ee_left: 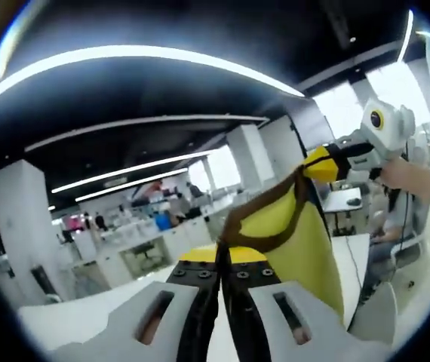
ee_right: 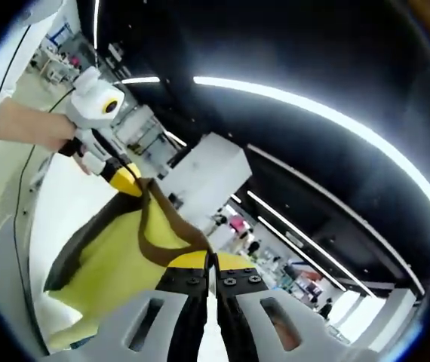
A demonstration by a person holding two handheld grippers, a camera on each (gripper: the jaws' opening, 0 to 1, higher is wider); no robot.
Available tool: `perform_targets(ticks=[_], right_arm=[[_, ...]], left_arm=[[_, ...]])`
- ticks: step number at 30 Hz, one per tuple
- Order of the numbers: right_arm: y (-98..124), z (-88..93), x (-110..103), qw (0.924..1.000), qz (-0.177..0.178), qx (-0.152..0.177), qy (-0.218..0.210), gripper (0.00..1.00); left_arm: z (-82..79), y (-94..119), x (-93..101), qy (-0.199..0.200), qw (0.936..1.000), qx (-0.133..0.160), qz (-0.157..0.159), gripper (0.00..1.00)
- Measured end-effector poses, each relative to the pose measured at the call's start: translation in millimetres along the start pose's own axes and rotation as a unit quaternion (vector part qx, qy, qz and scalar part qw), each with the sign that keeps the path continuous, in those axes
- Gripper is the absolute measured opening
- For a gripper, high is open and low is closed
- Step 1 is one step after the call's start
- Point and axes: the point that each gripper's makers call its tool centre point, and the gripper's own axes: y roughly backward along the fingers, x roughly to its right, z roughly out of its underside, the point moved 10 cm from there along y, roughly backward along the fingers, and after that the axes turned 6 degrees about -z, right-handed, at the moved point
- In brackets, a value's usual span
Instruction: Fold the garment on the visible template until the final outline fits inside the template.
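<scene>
In the left gripper view, the left gripper [ee_left: 221, 260] is clamping its 2 jaws together on the brown-trimmed edge of the yellow garment [ee_left: 298, 234], which is hanging lifted above the white bench [ee_left: 72, 317]. The cloth is stretching up and right to the right gripper [ee_left: 327, 164], which is pinching another part of the edge, with a hand [ee_left: 405, 175] holding it.

In the right gripper view, the left gripper [ee_right: 124, 181] is sitting at upper left, held by a hand [ee_right: 30, 124] and biting the garment [ee_right: 109, 256]. The cloth is running right and down to the right gripper [ee_right: 210, 264], whose jaws are closing tight on the brown trim. Ceiling lights [ee_right: 313, 113] are glowing behind.
</scene>
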Motion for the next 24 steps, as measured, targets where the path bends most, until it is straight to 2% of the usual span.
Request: perform_targets(ticks=[8, 11, 14, 17, 22, 24], right_arm=[[6.3, -9.3, -3.1, 0.9998, -0.012, 0.014, -0.005, 0.02], [3.8, -8.9, -2.8, 0.9995, -0.030, 0.009, -0.002, 0.02], [3.5, -8.0, -4.6, 0.9989, -0.046, 0.002, 0.005, 0.02], [-0.7, 7.4, -6.1, 0.9979, -0.062, -0.015, -0.007, 0.02], [-17.4, 45.6, -18.1, 0.9936, -0.089, -0.056, -0.041, 0.02], [-25.2, 64.2, -23.5, 0.9903, -0.099, -0.065, -0.074, 0.02]], left_arm=[[-4.9, 14.4, 1.9, 0.018, 0.9996, -0.018, 0.013, 0.00], [-4.8, 15.5, -1.2, 0.034, 0.9981, -0.050, 0.010, 0.00], [-3.1, 12.2, -4.3, 0.060, 0.9957, -0.067, 0.022, 0.00], [9.5, 3.2, -6.6, 0.065, 0.9939, -0.085, 0.025, 0.00], [44.1, -17.7, -6.2, 0.071, 0.9883, -0.131, 0.034, 0.00], [59.1, -27.0, -7.2, 0.080, 0.9853, -0.146, 0.037, 0.00]])
